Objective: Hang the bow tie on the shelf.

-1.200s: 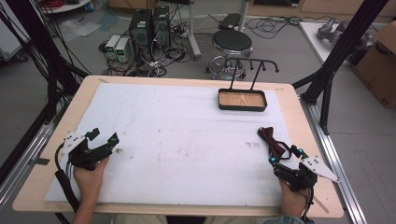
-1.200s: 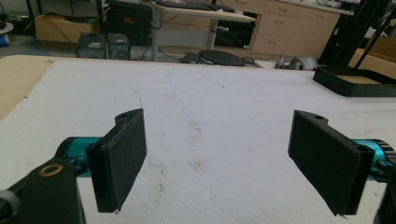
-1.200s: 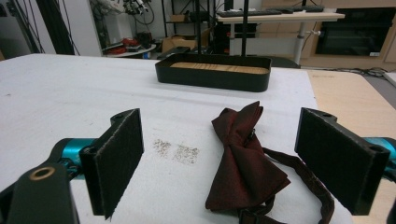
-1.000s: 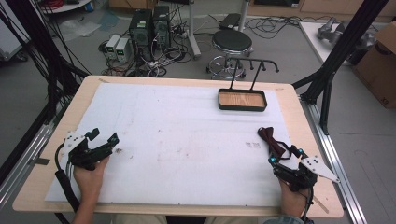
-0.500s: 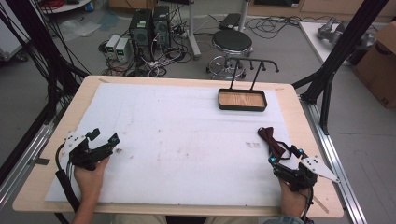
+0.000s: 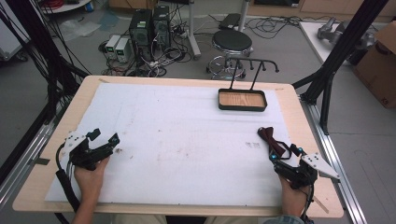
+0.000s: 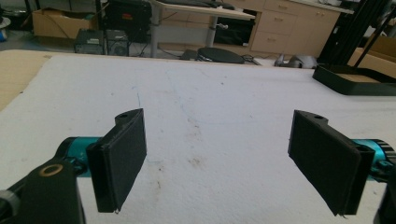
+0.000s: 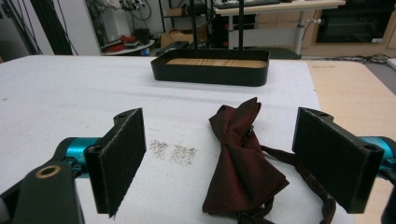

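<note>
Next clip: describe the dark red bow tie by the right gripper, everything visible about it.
The dark red bow tie looks like satin-sheen fabric, pinched at a central knot into two wings, with a thin matching strap trailing from it. It lies flat on the white table cover near the right edge, between the open jaws of the right gripper, which do not touch it. The black wood-bottomed tray sits farther off.

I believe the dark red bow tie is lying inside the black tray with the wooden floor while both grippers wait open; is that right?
Not quite. The dark red bow tie lies on the white table cover, well short of the black tray, just ahead of the right gripper; the right gripper view shows this. The tray holds nothing. The rest stands: the right gripper and the left gripper are both open.
</note>
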The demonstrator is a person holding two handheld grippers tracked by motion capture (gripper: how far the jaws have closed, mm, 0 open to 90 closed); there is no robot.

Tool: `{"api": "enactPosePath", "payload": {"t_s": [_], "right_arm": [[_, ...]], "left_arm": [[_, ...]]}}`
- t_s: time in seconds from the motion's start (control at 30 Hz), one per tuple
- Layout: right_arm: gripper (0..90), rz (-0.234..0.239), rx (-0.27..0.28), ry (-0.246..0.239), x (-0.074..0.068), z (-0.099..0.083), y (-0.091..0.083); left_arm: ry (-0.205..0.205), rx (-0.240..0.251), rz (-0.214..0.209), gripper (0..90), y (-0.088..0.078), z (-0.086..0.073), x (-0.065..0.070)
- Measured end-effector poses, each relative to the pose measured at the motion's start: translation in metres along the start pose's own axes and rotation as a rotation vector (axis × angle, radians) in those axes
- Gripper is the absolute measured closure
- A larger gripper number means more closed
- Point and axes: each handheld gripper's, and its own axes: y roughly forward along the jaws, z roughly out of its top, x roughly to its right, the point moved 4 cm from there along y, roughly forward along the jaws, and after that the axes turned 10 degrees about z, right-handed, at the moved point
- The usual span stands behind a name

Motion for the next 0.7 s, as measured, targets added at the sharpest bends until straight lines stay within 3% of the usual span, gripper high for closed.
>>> {"api": "enactPosePath", "payload": {"t_s": [0.2,0.27,0.3,0.37,0.4,0.5,0.7], "right_arm": [[21.2,-0.006,-0.052,-0.016,0.001,0.005,0.014],[25.4,-0.021,-0.104,-0.070,0.002,0.006,0.022],[27.8,-0.043,-0.173,-0.099,0.005,0.006,0.030],[29.5,-0.047,-0.189,-0.106,0.007,0.006,0.033],[33.5,-0.047,-0.235,-0.103,0.009,0.006,0.040],[38.8,-0.069,-0.282,-0.159,0.012,0.007,0.046],[47.0,-0.080,-0.368,-0.180,0.015,0.009,0.060]], "left_arm": [[-0.005,0.000,0.003,19.7,0.000,0.000,0.000],[-0.008,0.000,0.005,19.7,0.000,0.000,-0.001],[-0.009,0.000,0.004,19.7,0.000,0.000,-0.001],[-0.008,-0.001,0.003,19.7,0.000,0.000,-0.001],[-0.008,0.000,0.002,19.7,0.000,0.000,-0.001],[-0.007,0.000,0.002,19.7,0.000,0.000,-0.001],[-0.008,0.001,0.001,19.8,0.000,0.000,-0.001]]}}
